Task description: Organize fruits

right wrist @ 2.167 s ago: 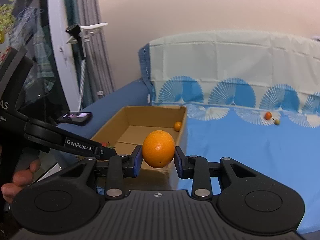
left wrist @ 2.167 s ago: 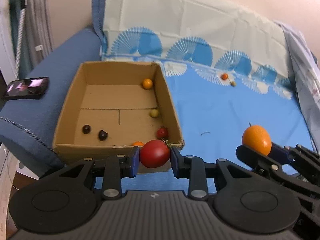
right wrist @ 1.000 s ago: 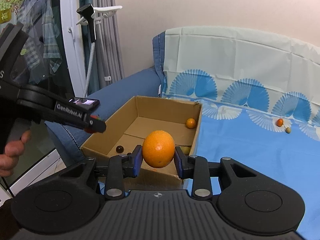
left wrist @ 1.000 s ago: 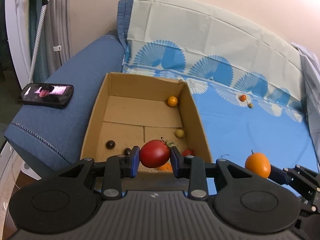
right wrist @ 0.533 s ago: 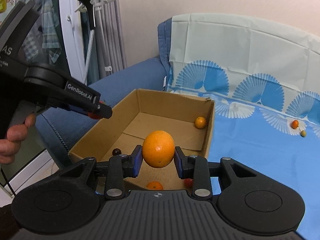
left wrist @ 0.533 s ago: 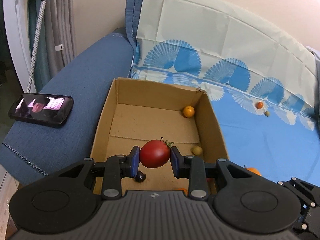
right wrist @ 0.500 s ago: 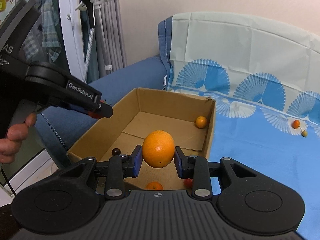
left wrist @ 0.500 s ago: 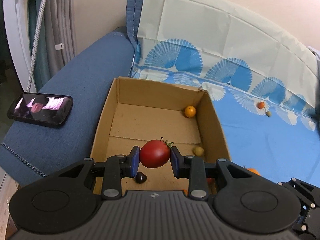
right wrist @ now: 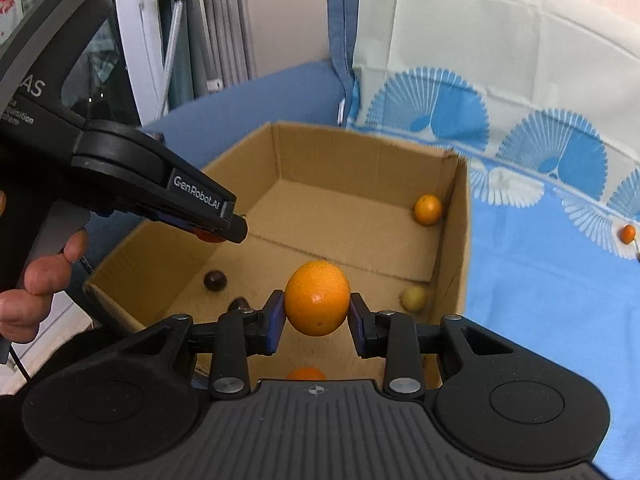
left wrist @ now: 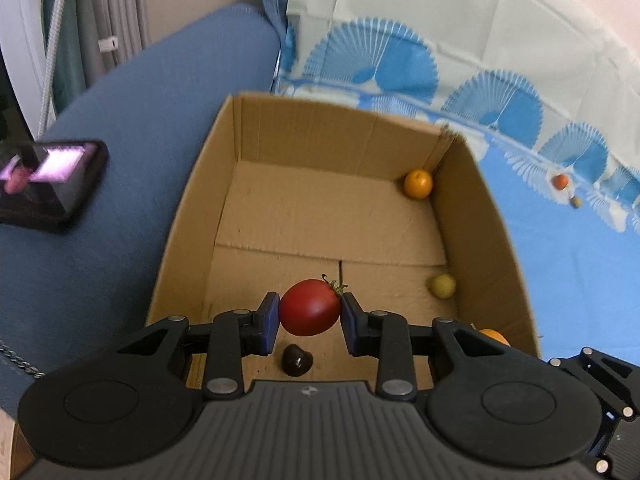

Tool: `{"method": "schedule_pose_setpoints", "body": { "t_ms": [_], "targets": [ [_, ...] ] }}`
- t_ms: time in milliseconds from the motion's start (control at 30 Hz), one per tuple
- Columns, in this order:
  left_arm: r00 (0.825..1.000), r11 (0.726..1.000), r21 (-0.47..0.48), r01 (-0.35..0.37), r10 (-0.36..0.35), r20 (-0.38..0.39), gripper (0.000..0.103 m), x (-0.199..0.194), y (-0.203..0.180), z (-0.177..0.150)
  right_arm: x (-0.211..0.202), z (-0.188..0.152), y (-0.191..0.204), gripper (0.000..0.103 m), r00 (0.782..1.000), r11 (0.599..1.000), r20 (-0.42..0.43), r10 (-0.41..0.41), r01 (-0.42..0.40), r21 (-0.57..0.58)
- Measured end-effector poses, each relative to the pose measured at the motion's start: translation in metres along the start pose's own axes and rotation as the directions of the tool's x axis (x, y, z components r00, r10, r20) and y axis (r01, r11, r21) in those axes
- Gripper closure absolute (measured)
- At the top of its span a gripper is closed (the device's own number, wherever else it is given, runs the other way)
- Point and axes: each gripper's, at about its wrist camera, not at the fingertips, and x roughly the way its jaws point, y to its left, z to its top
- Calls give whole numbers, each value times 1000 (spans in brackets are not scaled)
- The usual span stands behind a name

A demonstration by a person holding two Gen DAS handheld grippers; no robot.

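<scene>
The left gripper (left wrist: 309, 317) is clamping a smooth red tomato (left wrist: 309, 306) across its long axis, stem tip pointing right, above the open brown cardboard box (left wrist: 496, 236) near its front edge; the skin looks soft and easily bruised. The right gripper (right wrist: 316, 318) is pinching a firm, upright oval orange (right wrist: 317, 297) over the box's front-right corner.

My left hand-held gripper (left wrist: 309, 323) holds a tomato (left wrist: 310, 307) over the cardboard box (left wrist: 192, 216), my right hand-held gripper (right wrist: 316, 322) an orange (right wrist: 317, 298) above its near end. A phone (left wrist: 48, 182) lies left of the box on the sofa (left wrist: 132, 128).
</scene>
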Motion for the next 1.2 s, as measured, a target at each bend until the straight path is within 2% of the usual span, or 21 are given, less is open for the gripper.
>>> {"method": "schedule_pose_setpoints", "body": {
  "t_ms": [233,567,633,667,700,733,800,867,1000,1200],
  "targets": [
    [998,1000,9,-25,25,-62,67,33,2,-5,22,-6,-5,68,999,1000,-54,-5,5,5],
    [991,998,38,-45,49,-123,66,59,1,-11,39,-14,-5,68,994,1000,-112,-7,6,-5],
    [992,999,40,-32,36,-120,47,55,0,-12,38,-14,-5,66,993,1000,-120,0,0,0],
    [994,999,40,-19,23,-107,17,50,0,-12,36,-14,-4,53,993,1000,-120,4,-5,-4],
    [996,999,42,-20,23,-83,1,43,-2,-12,33,-14,-2,43,994,1000,-112,-6,4,-15],
    [998,999,44,-31,33,-52,0,35,-3,-12,27,-13,0,22,995,999,-93,-29,26,-35],
    [999,997,67,-42,43,-21,0,19,-6,-14,14,-11,4,10,997,996,-50,-62,58,-61],
    [998,995,84,-51,54,-34,0,3,-9,-17,-6,-9,7,7,998,995,-24,-62,60,-75],
    [996,992,88,-86,82,47,0,-45,-10,-39,-45,-14,7,6,999,999,-28,-45,45,-24],
    [991,993,34,-116,113,70,0,-102,-9,-74,-103,-35,19,3,999,998,-12,-46,46,36]
  ]
}}
